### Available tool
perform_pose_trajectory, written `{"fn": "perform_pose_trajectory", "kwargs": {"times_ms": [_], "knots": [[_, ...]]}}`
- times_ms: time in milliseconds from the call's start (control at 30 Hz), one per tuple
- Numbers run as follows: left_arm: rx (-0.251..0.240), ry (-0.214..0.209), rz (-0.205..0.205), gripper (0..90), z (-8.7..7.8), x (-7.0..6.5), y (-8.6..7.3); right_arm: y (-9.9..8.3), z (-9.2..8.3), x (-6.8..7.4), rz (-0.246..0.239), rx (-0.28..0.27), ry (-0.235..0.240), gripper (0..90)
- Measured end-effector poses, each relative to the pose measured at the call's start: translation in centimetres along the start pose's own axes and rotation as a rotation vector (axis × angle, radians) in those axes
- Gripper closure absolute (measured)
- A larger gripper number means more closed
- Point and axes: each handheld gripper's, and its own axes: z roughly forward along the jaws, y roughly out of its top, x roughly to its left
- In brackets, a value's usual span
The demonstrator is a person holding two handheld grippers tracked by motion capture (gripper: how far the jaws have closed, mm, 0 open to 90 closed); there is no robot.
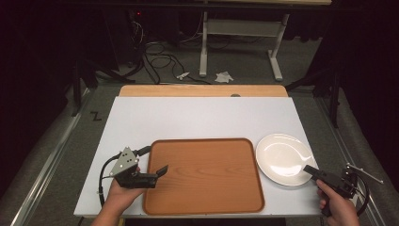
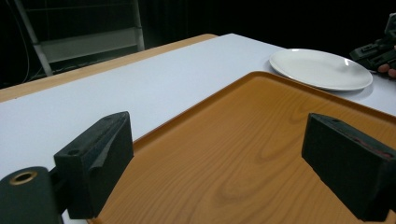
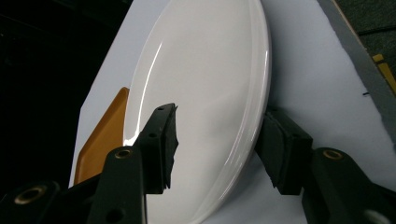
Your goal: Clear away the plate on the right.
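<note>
A brown wooden tray [image 1: 202, 174] lies at the near middle of the white table [image 1: 197, 117], and a white plate [image 1: 282, 157] sits just right of it. My left gripper [image 1: 160, 173] hovers at the tray's left rim. In the left gripper view its jaws [image 2: 219, 140] stand wide apart, open, over the tray [image 2: 261, 154], one jaw outside the rim and one above the wood. My right gripper [image 1: 310, 169] reaches the plate's near right rim. In the right gripper view it [image 3: 222, 135] is open and straddles the plate [image 3: 205, 70], one jaw over the dish and one outside the rim.
A bare wooden strip [image 1: 202, 90] runs along the table's far edge. Beyond it the floor holds cables [image 1: 160, 59] and a white frame leg [image 1: 203, 44]. The table's front edge lies close under both hands. From the left gripper view the plate [image 2: 320, 67] appears far right.
</note>
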Motion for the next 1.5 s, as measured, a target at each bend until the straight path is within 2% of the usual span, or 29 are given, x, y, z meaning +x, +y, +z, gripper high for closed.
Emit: {"fn": "perform_pose_trajectory", "kwargs": {"times_ms": [133,267,500,633,800,900,1000,1100,1267,1300,1333,1400,1433,1500], "knots": [[-0.009,0.001,-0.002,10.0,-0.14,0.01,0.05,0.0,0.0,0.02,0.01,0.001,-0.001,51.8],[-0.011,0.0,-0.008,10.5,-0.18,0.04,0.04,0.09,-0.05,-0.01,0.01,0.016,0.019,48.0],[-0.009,-0.001,0.002,11.2,-0.16,-0.06,0.06,0.24,-0.04,0.08,0.022,0.037,0.02,46.6],[-0.028,0.0,-0.001,12.3,-0.31,-0.08,0.1,0.14,-0.03,0.11,0.0,0.036,0.019,46.6],[-0.031,-0.003,0.0,12.8,-0.29,-0.15,0.11,0.12,0.01,-0.12,0.015,0.031,0.036,46.5],[-0.037,-0.006,0.003,13.2,-0.39,-0.14,0.15,0.14,0.03,-0.09,0.005,0.034,0.035,45.9],[-0.044,-0.004,0.003,13.8,-0.47,-0.14,0.19,0.19,0.04,-0.1,0.008,0.035,0.028,49.6],[-0.045,-0.007,0.004,14.0,-0.46,-0.15,0.19,0.3,-0.01,-0.19,0.0,0.048,0.002,57.3],[-0.044,-0.012,0.005,14.2,-0.46,-0.18,0.21,0.35,-0.03,-0.39,0.011,0.05,0.004,62.7],[-0.045,-0.013,0.005,14.2,-0.47,-0.18,0.21,0.36,-0.04,-0.38,0.008,0.053,-0.006,65.1],[-0.045,-0.011,0.005,14.3,-0.47,-0.17,0.22,0.35,-0.01,-0.33,0.001,0.052,-0.03,71.6],[-0.045,-0.011,0.005,14.4,-0.48,-0.16,0.22,0.36,-0.01,-0.33,-0.004,0.052,-0.04,74.0],[-0.045,-0.01,0.006,14.5,-0.49,-0.17,0.23,0.29,-0.02,-0.36,-0.02,0.049,-0.06,80.2],[-0.046,-0.009,0.006,14.6,-0.5,-0.18,0.25,0.26,0.02,-0.35,-0.032,0.043,-0.068,81.0]]}}
